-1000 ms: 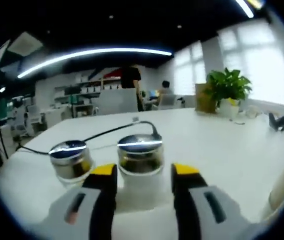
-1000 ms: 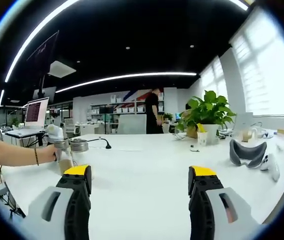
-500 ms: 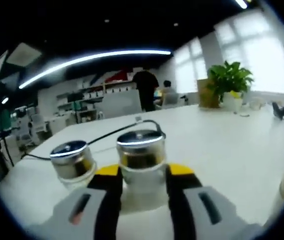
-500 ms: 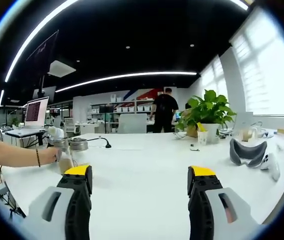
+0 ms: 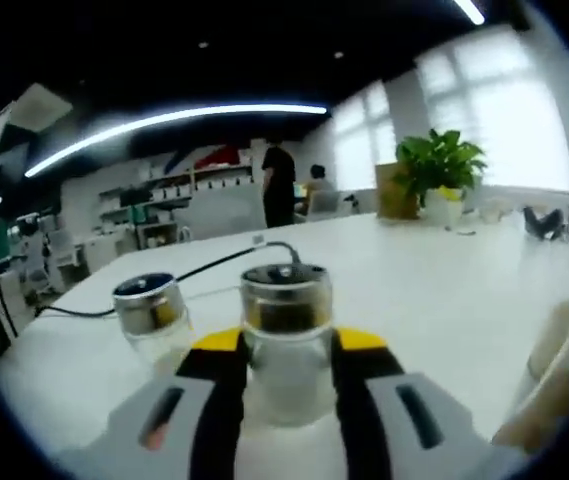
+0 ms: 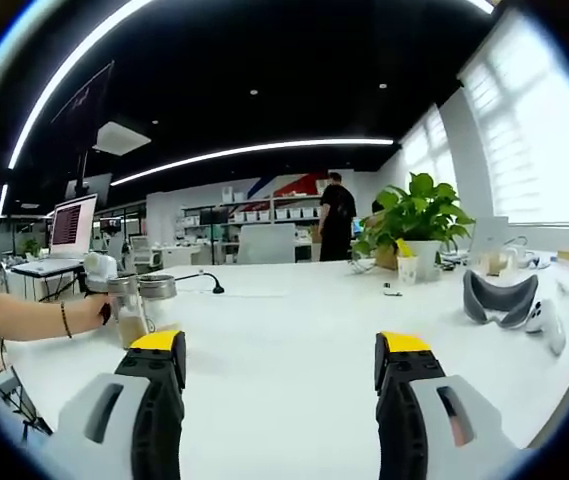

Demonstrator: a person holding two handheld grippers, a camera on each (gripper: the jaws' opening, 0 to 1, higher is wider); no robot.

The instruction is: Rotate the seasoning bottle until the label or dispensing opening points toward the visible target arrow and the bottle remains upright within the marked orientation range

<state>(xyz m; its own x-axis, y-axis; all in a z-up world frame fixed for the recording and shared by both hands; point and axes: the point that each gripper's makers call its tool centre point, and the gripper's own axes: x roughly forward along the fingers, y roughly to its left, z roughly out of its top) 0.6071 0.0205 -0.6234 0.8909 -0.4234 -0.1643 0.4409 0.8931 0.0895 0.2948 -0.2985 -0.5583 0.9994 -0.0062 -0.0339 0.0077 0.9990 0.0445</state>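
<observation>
My left tool (image 5: 284, 345) is closed on the bottle (image 5: 286, 340): its two yellow-tipped jaws press the glass body from both sides, just under the metal cap. The bottle stands upright on the white table (image 5: 464, 290), straight ahead of this tool, with its long axis vertical and crossing the line of the jaws. A second jar (image 5: 152, 315) stands just beside it, on its left side in the left gripper view, near but apart from the jaw.

My right tool (image 6: 279, 365) is open and holds nothing; it hangs over the table, well apart from the bottle. In the right gripper view the bottle (image 6: 129, 310) is far to the left, next to the hand (image 6: 89, 312) that carries the left tool.

So the left tool is the nearer one, and I judge the turn must go around the vertical axis of the bottle. I cannot see any arrow or label, so I cannot tell how much turn remains. The risk, I think, is touching the second jar.
</observation>
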